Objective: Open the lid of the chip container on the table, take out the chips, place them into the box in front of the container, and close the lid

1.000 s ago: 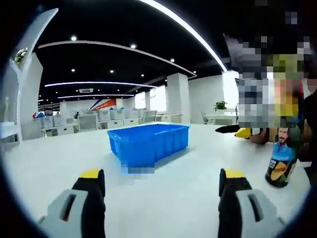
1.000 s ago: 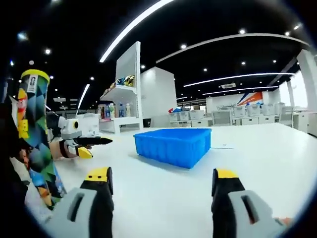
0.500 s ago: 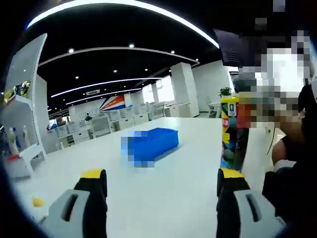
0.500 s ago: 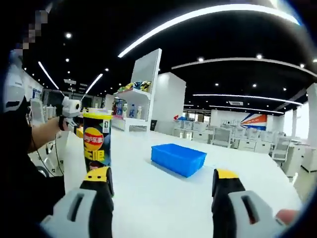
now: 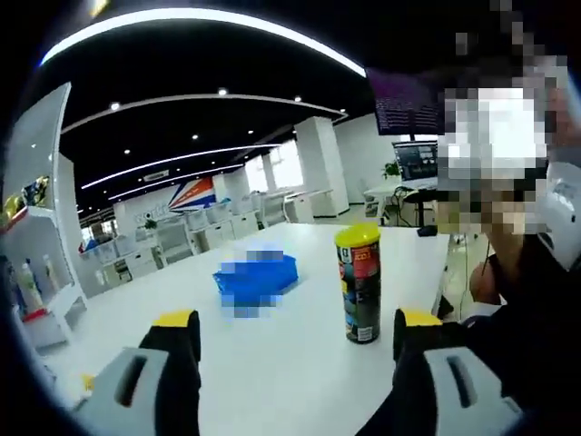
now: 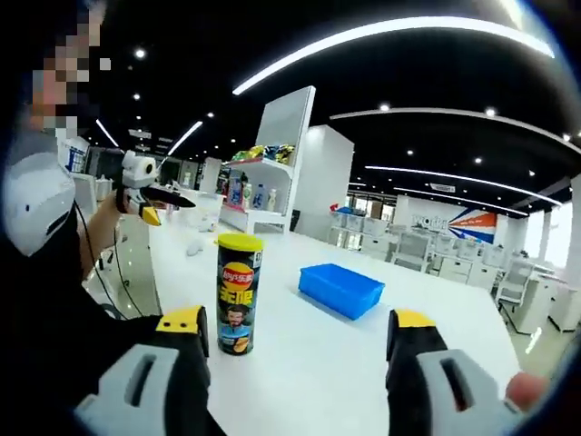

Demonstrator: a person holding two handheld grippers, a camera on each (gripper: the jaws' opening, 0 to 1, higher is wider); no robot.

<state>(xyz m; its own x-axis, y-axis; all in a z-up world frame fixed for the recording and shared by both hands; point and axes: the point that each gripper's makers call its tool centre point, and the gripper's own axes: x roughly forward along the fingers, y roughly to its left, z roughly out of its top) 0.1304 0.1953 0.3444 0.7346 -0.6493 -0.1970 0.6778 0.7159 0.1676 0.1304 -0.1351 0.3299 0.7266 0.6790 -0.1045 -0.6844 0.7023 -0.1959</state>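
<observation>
A tall chip can (image 5: 360, 283) with a yellow lid stands upright on the white table (image 5: 272, 363), lid on. Beyond it lies the blue box (image 5: 257, 277), partly blurred. My left gripper (image 5: 295, 331) is open, short of the can, with nothing between its jaws. In the right gripper view the same can (image 6: 239, 292) stands left of centre, with the blue box (image 6: 341, 289) behind it to the right. My right gripper (image 6: 295, 327) is open and holds nothing. The left gripper (image 6: 168, 204) shows at the upper left, held in a hand.
A person's dark sleeve and body crowd the left of the right gripper view and the right of the left gripper view. White shelves (image 6: 263, 173) with packets stand beyond the table (image 6: 309, 354). Desks and chairs fill the far room.
Both views have drawn back from the table, so the blue box looks smaller and farther. The chip can now stands upright in both views. Both grippers stay open.
</observation>
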